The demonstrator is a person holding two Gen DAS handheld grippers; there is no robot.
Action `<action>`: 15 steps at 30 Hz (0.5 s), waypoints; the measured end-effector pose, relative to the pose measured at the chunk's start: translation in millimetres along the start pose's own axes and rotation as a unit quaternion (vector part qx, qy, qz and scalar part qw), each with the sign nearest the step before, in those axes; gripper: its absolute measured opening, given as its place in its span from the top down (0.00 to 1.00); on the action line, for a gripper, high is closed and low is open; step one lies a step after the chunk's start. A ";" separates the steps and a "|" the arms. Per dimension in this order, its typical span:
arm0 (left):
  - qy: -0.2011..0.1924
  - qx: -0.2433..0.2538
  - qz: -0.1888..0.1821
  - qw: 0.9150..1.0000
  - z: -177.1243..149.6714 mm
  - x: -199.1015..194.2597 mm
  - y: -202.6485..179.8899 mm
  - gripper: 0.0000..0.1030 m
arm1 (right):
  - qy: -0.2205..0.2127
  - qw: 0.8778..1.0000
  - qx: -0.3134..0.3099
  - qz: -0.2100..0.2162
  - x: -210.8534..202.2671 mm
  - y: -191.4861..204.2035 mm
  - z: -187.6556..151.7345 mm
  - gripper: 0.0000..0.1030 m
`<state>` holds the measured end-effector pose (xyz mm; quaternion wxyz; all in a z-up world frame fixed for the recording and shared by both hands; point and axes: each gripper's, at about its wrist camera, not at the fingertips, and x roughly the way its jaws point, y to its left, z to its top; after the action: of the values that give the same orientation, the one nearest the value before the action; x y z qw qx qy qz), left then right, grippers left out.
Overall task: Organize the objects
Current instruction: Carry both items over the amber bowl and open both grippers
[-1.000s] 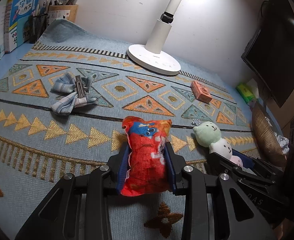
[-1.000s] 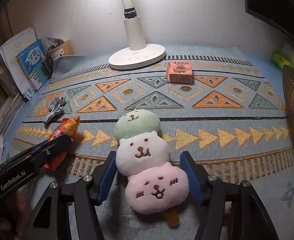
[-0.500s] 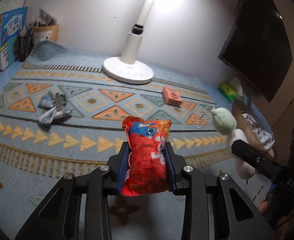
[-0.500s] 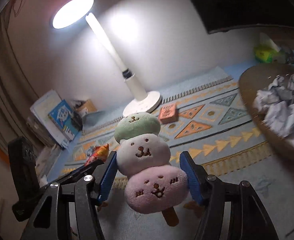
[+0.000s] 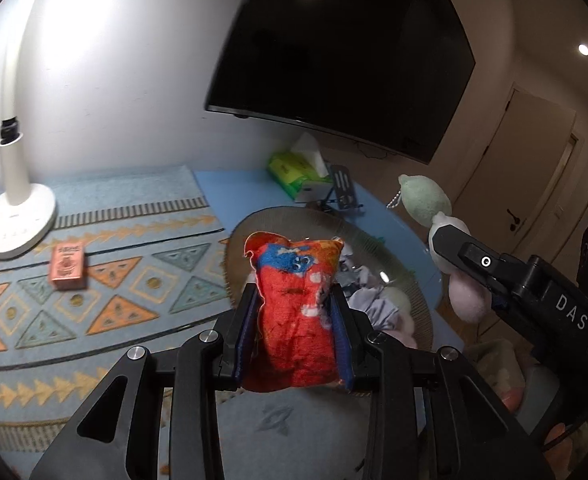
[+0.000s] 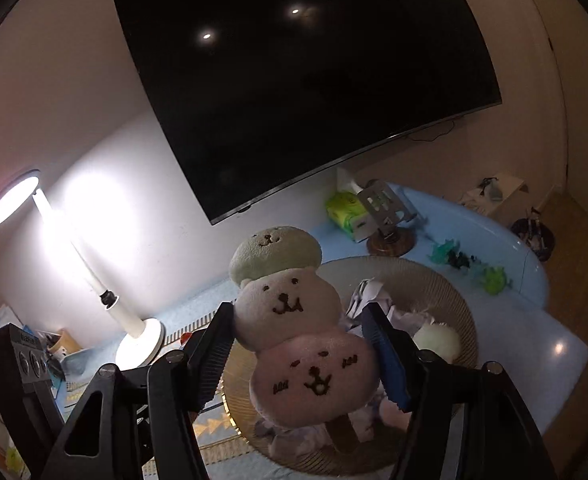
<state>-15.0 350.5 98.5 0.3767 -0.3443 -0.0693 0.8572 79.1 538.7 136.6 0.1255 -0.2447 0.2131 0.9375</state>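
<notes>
My left gripper [image 5: 294,292] is shut on a red and blue plush pouch [image 5: 294,320], held in the air at the near rim of a round woven basket [image 5: 390,248]. My right gripper [image 6: 298,312] hangs over the same basket [image 6: 446,280], and its jaws are opening. The three-ball plush [image 6: 290,308], green, white and pink on a stick, is still between them, tilted. A gap shows beside the right pad. In the left wrist view the right gripper [image 5: 450,248] and its plush [image 5: 424,200] are at the right.
The basket holds crumpled paper [image 6: 368,292] and a pale fluffy ball [image 6: 438,340]. A white desk lamp [image 5: 14,216] and a pink box [image 5: 68,266] stand on the patterned mat [image 5: 114,280]. A green tissue pack [image 5: 294,168] and a metal stand [image 6: 386,208] sit behind the basket, under a wall screen [image 5: 334,52].
Both grippers rose off the mat and swung right to the basket, carrying their plush toys. The right jaws have widened and the three-ball plush has tilted.
</notes>
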 end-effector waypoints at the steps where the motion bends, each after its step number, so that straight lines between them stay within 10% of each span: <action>1: 0.002 -0.005 -0.009 1.000 3.6 9.1 -3.4 0.70 | 0.012 1.000 -0.001 0.002 5.7 -3.4 2.8 0.27; 3: 0.011 -0.008 -0.012 1.000 8.2 24.9 -8.7 0.58 | 0.021 1.000 0.001 0.001 10.4 -10.5 5.0 0.27; 15: -0.005 0.004 0.041 0.999 -31.5 -41.5 25.6 0.58 | 0.040 0.992 -0.053 0.103 -13.6 60.1 -47.4 0.27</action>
<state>9.8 299.2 87.4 0.3421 -0.3412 -0.0538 0.8739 89.4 462.4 126.5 0.0061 -0.2652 0.1924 0.9448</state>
